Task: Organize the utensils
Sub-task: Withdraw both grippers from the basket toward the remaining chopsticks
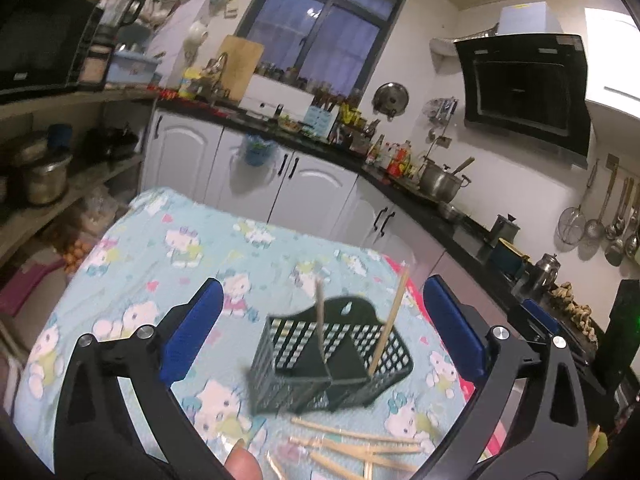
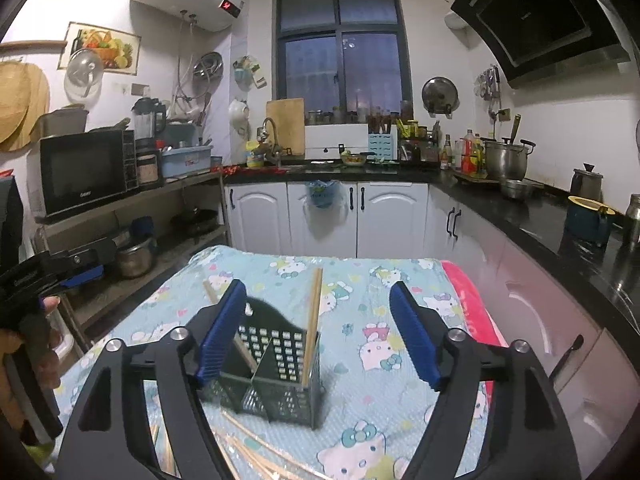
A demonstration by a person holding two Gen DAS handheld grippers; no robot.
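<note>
A dark mesh utensil basket (image 1: 328, 364) (image 2: 276, 372) with compartments stands on the cartoon-print tablecloth (image 1: 168, 256) (image 2: 360, 284). One wooden chopstick (image 1: 390, 320) (image 2: 313, 324) leans in its right compartment, another chopstick (image 1: 320, 316) (image 2: 210, 292) in the left one. Several loose chopsticks (image 1: 360, 452) (image 2: 256, 452) lie in clear wrapping just in front of the basket. My left gripper (image 1: 324, 328) stands open, its blue pads wide on either side of the basket, nothing between them touched. My right gripper (image 2: 318, 332) is open too, above and in front of the basket, holding nothing.
White cabinets (image 2: 320, 216) and a black counter (image 1: 460, 232) (image 2: 560, 220) with pots and bottles run behind and to the right. A shelf with a microwave (image 2: 84, 168) stands at left. A red cloth (image 2: 476, 312) edges the table's right side. A hand (image 2: 36, 344) holds the left gripper's handle.
</note>
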